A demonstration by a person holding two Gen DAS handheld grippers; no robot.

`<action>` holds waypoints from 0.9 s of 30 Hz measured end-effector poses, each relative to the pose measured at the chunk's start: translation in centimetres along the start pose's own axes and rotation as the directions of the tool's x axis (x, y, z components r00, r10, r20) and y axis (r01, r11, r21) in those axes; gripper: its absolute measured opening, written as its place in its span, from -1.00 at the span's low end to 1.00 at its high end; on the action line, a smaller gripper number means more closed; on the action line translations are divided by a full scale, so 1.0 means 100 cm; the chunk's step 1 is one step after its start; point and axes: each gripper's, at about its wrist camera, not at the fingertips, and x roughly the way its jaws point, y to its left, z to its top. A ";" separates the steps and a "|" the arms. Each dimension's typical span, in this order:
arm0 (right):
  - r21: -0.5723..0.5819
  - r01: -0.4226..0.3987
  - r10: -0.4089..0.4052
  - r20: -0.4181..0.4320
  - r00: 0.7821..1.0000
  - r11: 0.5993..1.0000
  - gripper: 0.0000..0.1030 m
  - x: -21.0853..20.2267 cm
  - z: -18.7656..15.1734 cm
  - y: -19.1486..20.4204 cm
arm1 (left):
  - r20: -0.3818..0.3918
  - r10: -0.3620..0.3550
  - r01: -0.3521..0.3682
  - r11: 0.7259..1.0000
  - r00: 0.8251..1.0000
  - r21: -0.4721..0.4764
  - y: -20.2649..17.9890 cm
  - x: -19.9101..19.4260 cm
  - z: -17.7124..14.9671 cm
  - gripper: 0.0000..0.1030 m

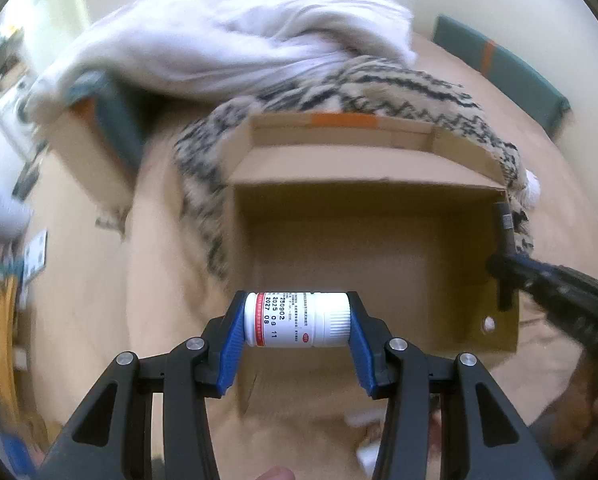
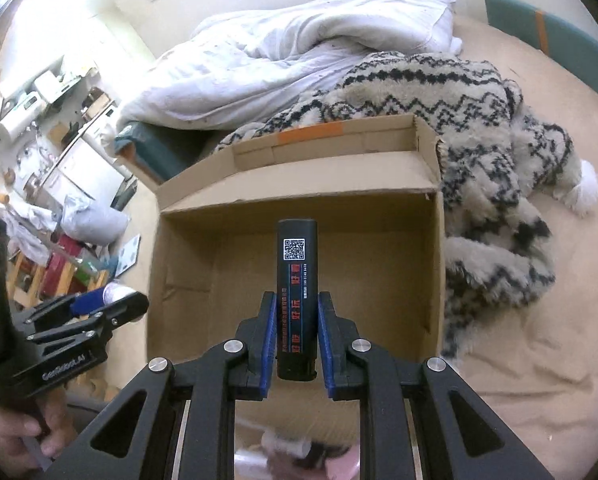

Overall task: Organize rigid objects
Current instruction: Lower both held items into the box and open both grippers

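Observation:
My left gripper point(image 1: 297, 320) is shut on a white pill bottle point(image 1: 299, 319) with a red band, held sideways over the near edge of an open cardboard box point(image 1: 379, 188). My right gripper point(image 2: 297, 308) is shut on a tall black box with a QR code point(image 2: 297, 276), held upright over the same cardboard box point(image 2: 299, 196), whose inside looks empty. The right gripper with the black box point(image 1: 505, 232) shows at the box's right wall in the left wrist view. The left gripper point(image 2: 111, 300) shows left of the box in the right wrist view.
The cardboard box sits on a beige bed point(image 2: 519, 360). A black-and-cream patterned blanket point(image 2: 479, 140) lies behind and right of it, a white duvet point(image 2: 279, 52) beyond. A teal box point(image 2: 559, 36) stands far right. Small items point(image 2: 299, 452) lie near me. Cluttered shelves point(image 2: 51, 120) stand left.

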 end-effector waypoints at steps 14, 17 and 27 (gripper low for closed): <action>-0.008 0.068 -0.068 -0.150 0.986 0.998 -0.59 0.064 -0.018 -0.008 | -0.026 0.074 -0.074 0.997 0.997 0.016 -0.010 0.067 -0.005 -0.16; 0.007 0.088 -0.086 -0.166 0.982 0.996 -0.59 0.070 -0.017 -0.010 | -0.038 0.074 -0.073 0.997 0.997 0.027 -0.011 0.073 -0.007 -0.16; 0.031 0.103 -0.096 -0.174 0.980 0.994 -0.59 0.076 -0.017 -0.014 | -0.053 0.086 -0.085 0.996 0.995 0.021 -0.007 0.075 -0.011 -0.16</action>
